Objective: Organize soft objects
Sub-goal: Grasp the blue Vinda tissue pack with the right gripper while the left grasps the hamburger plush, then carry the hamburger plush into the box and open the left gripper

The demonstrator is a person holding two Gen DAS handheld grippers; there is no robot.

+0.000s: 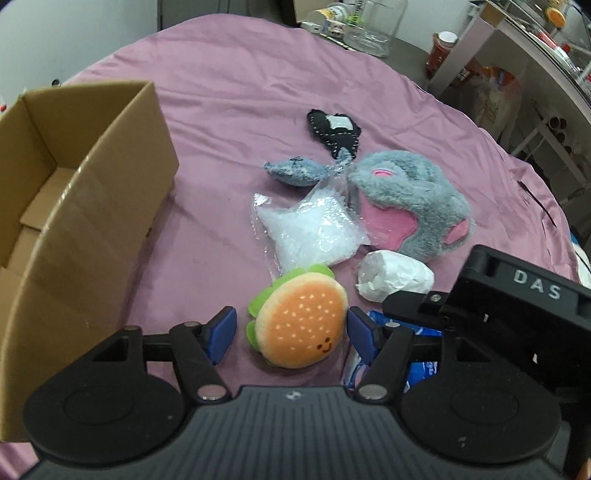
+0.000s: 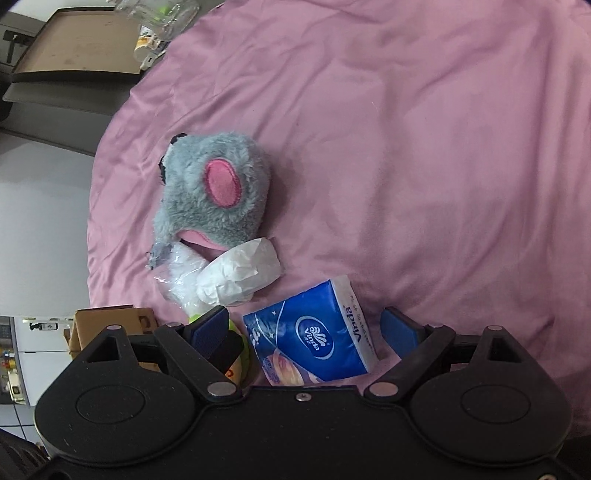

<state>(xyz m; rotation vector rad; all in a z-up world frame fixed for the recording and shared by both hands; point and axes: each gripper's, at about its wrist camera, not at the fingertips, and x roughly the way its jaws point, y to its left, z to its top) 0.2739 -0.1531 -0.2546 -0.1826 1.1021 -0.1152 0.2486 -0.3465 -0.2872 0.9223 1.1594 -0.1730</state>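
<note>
My left gripper (image 1: 290,330) is open, its blue pads on either side of a burger plush (image 1: 301,325) lying on the pink cloth. Behind the plush lie a clear bag of white filling (image 1: 308,230), a white paper wad (image 1: 393,277), a grey mouse plush (image 1: 410,201), a small grey fish toy (image 1: 295,170) and a black felt toy (image 1: 334,131). My right gripper (image 2: 312,326) is open around a blue Vinda tissue pack (image 2: 314,336). The mouse plush (image 2: 214,188) and the paper wad (image 2: 238,273) lie beyond it.
An open cardboard box (image 1: 85,206) stands at the left of the pink cloth-covered table (image 1: 236,92). A glass jar (image 1: 375,26) and shelves with bottles (image 1: 443,48) stand past the far edge. The right gripper's body (image 1: 517,314) is close at my right.
</note>
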